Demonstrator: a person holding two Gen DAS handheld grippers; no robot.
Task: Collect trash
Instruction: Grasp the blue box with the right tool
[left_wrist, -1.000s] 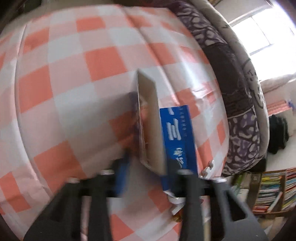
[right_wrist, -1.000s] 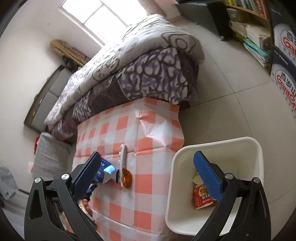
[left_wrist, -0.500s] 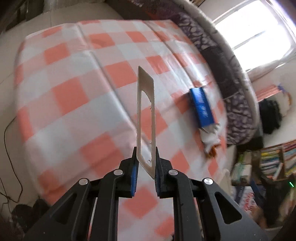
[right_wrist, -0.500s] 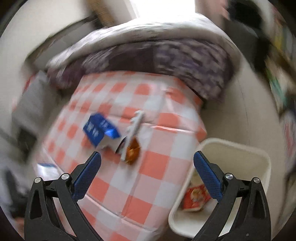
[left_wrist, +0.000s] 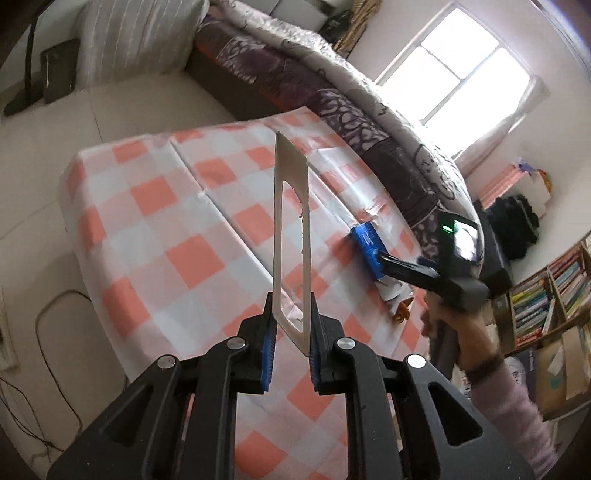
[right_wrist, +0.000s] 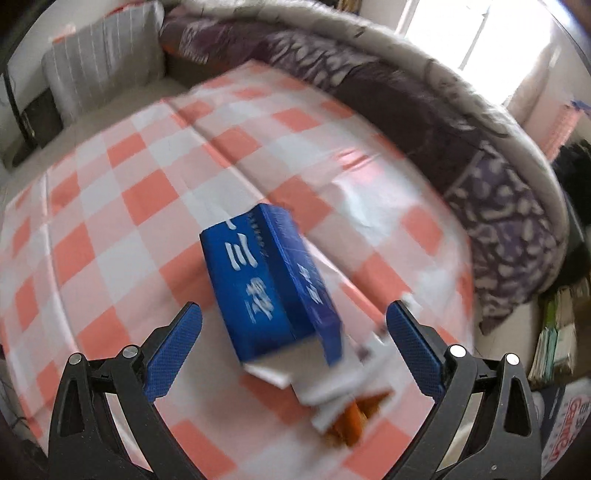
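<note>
Left gripper (left_wrist: 291, 345): black frame, blue pads, jaws clamped on the lower end of a flat white cardboard piece with a long cut-out window (left_wrist: 291, 236), held upright above the table under an orange-and-white checked cloth (left_wrist: 155, 221). Blue rectangular carton with white lettering (right_wrist: 269, 288): lay on the cloth near the table's right edge, open end toward the camera. Right gripper (right_wrist: 293, 352): jaws wide apart, straddling the carton without touching. Small orange scrap (right_wrist: 349, 424): beside the carton's open end.
</note>
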